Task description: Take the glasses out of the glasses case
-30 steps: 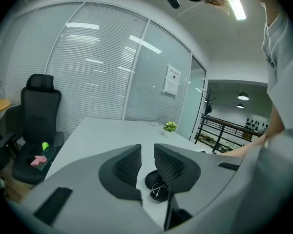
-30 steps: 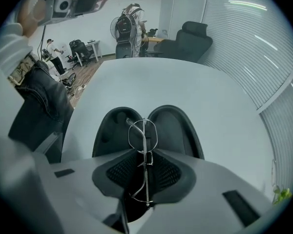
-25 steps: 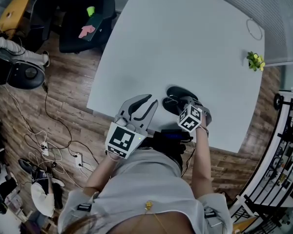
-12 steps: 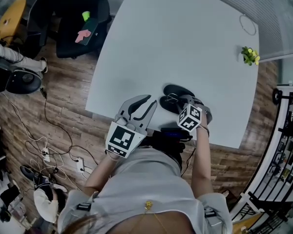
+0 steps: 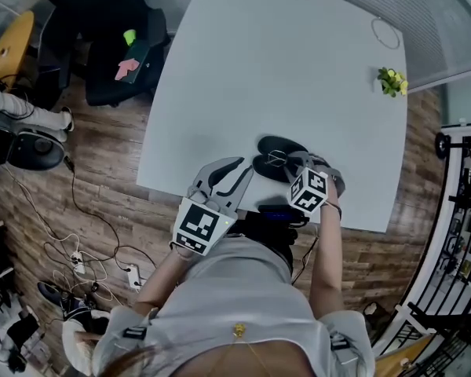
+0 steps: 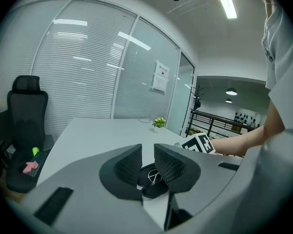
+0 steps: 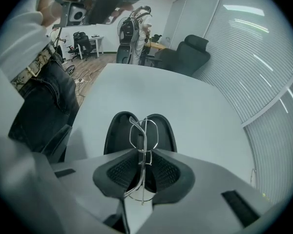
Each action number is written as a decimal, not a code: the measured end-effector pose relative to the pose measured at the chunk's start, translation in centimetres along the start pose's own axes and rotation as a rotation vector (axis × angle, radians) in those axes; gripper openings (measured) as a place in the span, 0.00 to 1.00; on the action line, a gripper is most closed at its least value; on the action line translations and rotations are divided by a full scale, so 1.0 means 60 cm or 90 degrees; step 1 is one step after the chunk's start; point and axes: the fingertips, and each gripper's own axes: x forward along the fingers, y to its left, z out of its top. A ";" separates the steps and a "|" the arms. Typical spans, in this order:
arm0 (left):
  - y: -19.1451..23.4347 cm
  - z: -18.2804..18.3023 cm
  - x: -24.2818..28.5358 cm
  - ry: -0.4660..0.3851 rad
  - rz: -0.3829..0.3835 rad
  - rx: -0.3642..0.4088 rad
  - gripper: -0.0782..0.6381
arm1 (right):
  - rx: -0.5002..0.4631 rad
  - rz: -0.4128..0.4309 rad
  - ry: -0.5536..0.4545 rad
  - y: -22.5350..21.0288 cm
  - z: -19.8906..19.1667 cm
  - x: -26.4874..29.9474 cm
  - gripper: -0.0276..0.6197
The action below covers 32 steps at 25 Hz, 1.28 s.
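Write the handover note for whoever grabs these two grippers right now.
Right gripper: shut on the glasses, a thin wire frame, held over the open glasses case.
Left gripper: open and empty, at the near edge of the table, aimed at the case.
Case: lying open on the table.
Done: glasses gripped; whether they are fully clear of the case is hard to tell.
Left: carry them away from the case, probably setting them down on the table.

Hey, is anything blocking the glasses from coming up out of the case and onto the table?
Nothing visible. The right gripper grips the glasses over the open case, and the table beside it is bare. The left gripper is apart, at the table edge.
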 end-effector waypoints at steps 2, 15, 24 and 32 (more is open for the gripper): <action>-0.005 -0.002 0.002 0.002 -0.008 0.005 0.24 | -0.007 -0.002 -0.001 0.000 0.002 -0.010 0.18; -0.021 -0.014 0.009 0.011 -0.042 0.023 0.24 | -0.032 -0.021 -0.008 -0.008 0.035 -0.106 0.18; -0.020 -0.012 0.012 0.012 -0.052 0.028 0.24 | -0.049 -0.045 -0.011 -0.021 0.066 -0.171 0.18; -0.021 -0.015 0.015 0.015 -0.059 0.030 0.24 | -0.055 -0.062 -0.022 -0.022 0.090 -0.213 0.18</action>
